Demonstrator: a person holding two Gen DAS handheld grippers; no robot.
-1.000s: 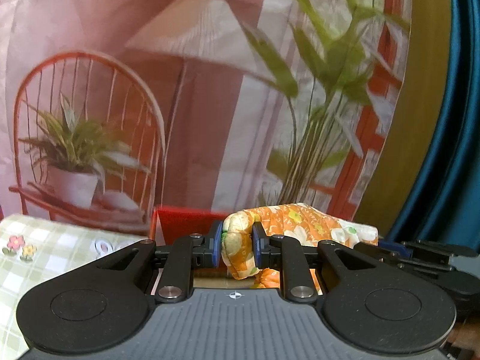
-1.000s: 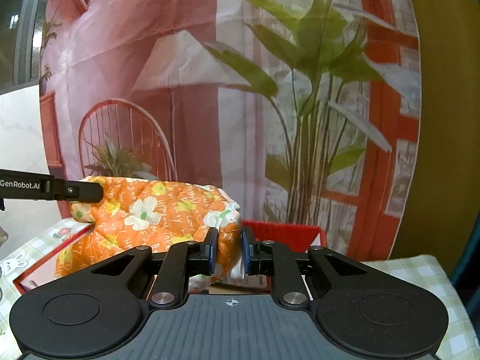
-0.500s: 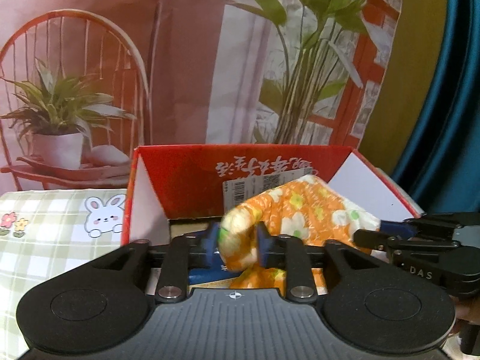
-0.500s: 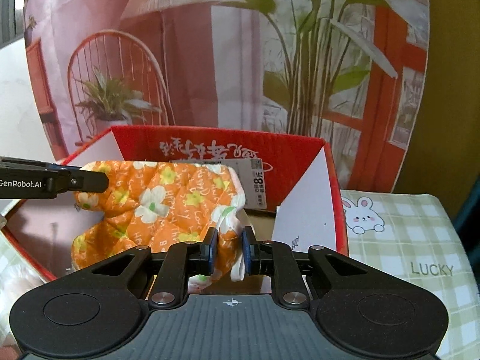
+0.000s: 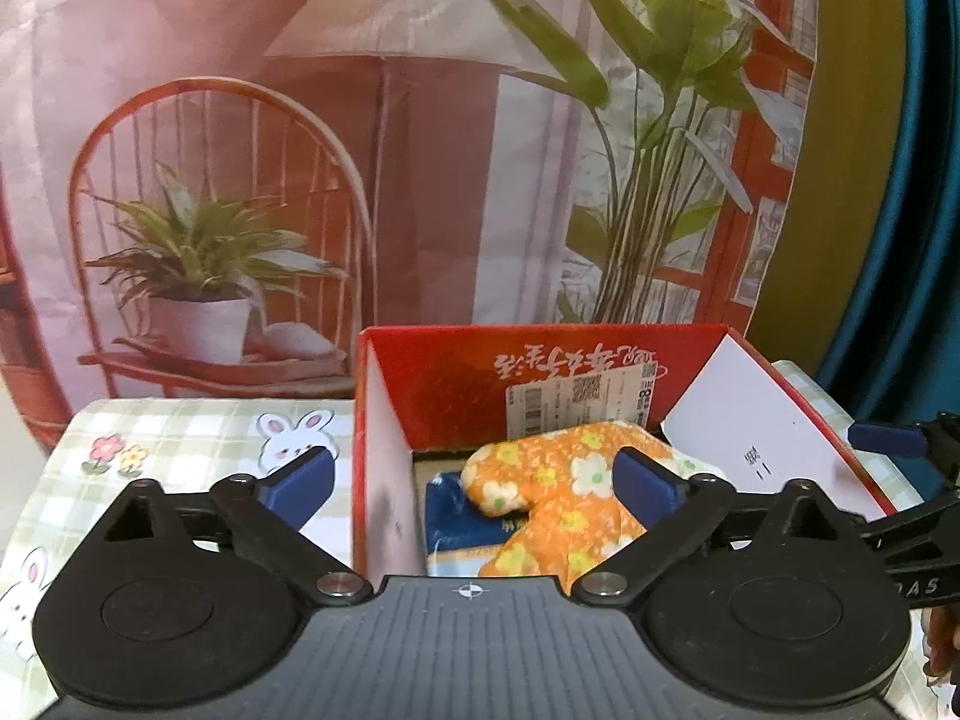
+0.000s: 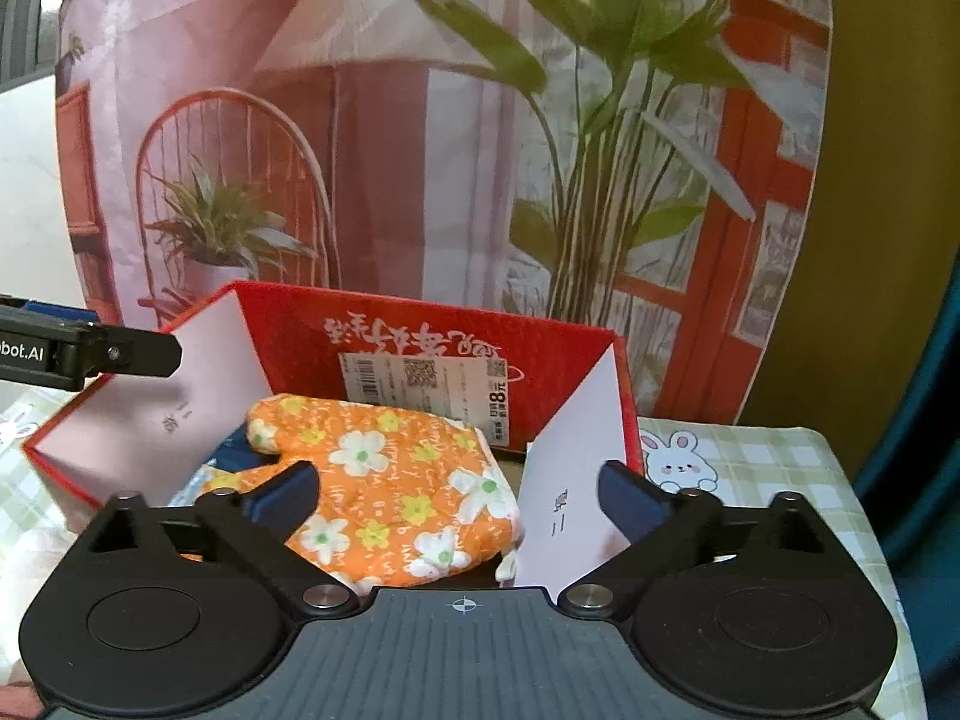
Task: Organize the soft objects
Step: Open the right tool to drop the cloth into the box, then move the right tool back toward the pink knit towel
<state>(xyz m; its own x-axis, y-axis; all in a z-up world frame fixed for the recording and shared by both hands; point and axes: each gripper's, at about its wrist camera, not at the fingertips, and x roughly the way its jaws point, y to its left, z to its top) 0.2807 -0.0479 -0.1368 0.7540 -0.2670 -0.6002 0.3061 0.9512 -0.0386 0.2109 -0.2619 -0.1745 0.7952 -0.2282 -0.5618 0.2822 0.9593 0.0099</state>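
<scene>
The orange floral oven mitt (image 6: pixel 390 492) lies inside the red cardboard box (image 6: pixel 420 330), draped over a blue packet (image 5: pixel 462 534) at the bottom. Both claws are released: the left claw (image 5: pixel 474 480) hangs spread wide with one finger outside the box's left wall, and the right claw (image 6: pixel 462 495) is equally open, its fingers straddling the mitt and the right flap without gripping either.

The main risk from here appears to be the box itself. Its white inner flaps (image 6: pixel 570 480) lean inward and look like thin, light card, so a claw pulled back carelessly could catch a flap or the wall and drag or tip the box across the checked tablecloth (image 5: pixel 180 438) on the counter. The mitt is quilted, padded and floppy, with its thumb sticking out toward the left; a fingertip brushing the fabric could snag it and lift it back out. It also sits heaped, not flat, so it may slump against the flap.

The box is rigid but glossy, with a printed label (image 6: pixel 420 384) on its back wall. The tablecloth shows rabbits and flowers.
</scene>
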